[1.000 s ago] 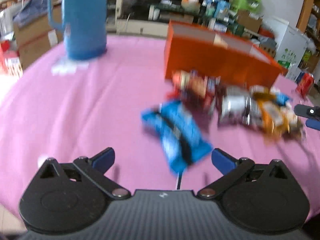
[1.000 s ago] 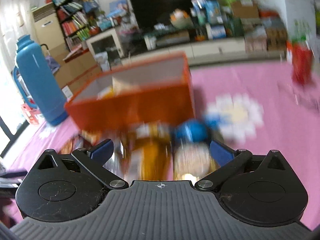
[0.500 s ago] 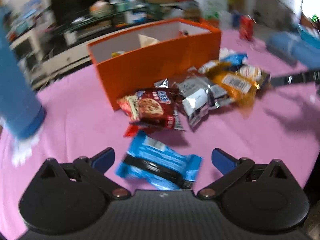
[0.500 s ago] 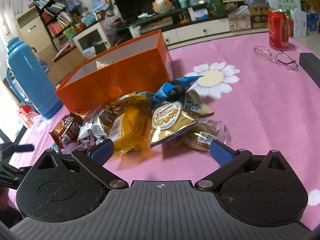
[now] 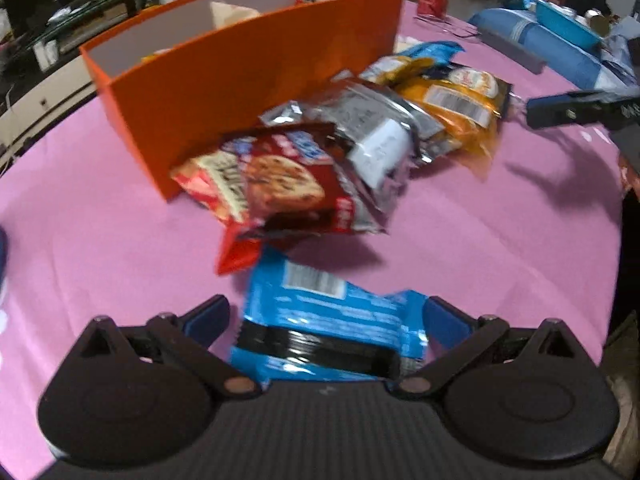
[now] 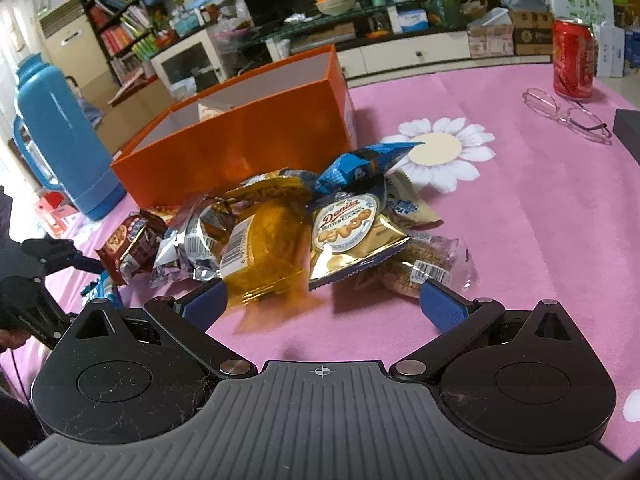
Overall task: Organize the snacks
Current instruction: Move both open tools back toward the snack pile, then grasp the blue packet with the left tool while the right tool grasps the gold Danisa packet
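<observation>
- Left hand-held gripper (image 5: 326, 318): jaws spread wide, one blue snack pack (image 5: 328, 324) lying flat on the desk between the two blue fingers, right finger close against the wrapper's edge, contact hard to judge through blur
- Right hand-held gripper (image 6: 322, 300): jaws wide, nothing gripped, two fingertips low over the pink desk (image 6: 520, 240) just short of the pile
- Just ahead of right gripper: one orange-yellow pack (image 6: 264, 256), one gold Danisa cookie pack (image 6: 348, 236), one clear-wrapped biscuit (image 6: 424, 268), one twisted blue wrapper (image 6: 368, 160) on top, one pale pack (image 6: 408, 208) under it
- Left part of pile: one silver foil pack (image 6: 188, 240), one dark red chocolate-cookie pack (image 5: 288, 184) overlapping one red-and-cream pack (image 5: 212, 184); about nine snacks outside the box counted, more possibly hidden
- Behind pile: one orange box (image 6: 248, 136), open top, white inside, at least one pale item in it, pile touching its front wall
- Farther out: one blue thermos (image 6: 60, 140) at left, one red can (image 6: 572, 60) and one pair of glasses (image 6: 568, 112) at right, one daisy print (image 6: 436, 148) on the cloth
- Left gripper visible at the left edge of the right wrist view, beside the cookie pack
</observation>
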`<state>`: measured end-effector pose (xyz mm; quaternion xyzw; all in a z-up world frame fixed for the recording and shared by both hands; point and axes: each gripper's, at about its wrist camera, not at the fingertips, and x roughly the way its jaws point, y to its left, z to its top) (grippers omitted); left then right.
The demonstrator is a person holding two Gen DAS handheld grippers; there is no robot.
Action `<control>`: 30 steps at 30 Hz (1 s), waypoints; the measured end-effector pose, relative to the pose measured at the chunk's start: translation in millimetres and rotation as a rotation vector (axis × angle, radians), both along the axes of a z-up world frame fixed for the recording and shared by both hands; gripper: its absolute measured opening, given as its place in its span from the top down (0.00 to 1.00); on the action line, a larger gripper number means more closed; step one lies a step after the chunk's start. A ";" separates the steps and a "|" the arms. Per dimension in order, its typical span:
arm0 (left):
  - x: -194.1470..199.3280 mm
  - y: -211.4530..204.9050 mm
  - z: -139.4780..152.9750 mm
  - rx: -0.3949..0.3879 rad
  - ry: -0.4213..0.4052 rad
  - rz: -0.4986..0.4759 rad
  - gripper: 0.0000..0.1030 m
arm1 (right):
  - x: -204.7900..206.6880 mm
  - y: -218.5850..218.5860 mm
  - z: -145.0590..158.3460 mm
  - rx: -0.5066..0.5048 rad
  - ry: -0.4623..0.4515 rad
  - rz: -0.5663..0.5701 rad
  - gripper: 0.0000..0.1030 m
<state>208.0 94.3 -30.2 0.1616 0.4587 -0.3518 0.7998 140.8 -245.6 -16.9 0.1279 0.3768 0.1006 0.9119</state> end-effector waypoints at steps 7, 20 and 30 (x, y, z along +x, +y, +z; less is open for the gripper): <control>-33.9 -12.5 -2.3 0.035 -0.052 0.044 0.00 | -0.4 -5.6 -0.6 0.017 0.004 -0.018 0.07; -45.3 -25.9 -2.5 0.044 -0.074 0.374 0.01 | -1.8 -10.8 -3.2 -0.005 0.005 -0.036 0.07; -63.3 -31.8 -6.6 0.006 -0.103 0.535 0.00 | 0.7 7.5 -0.3 -0.186 -0.053 -0.025 0.07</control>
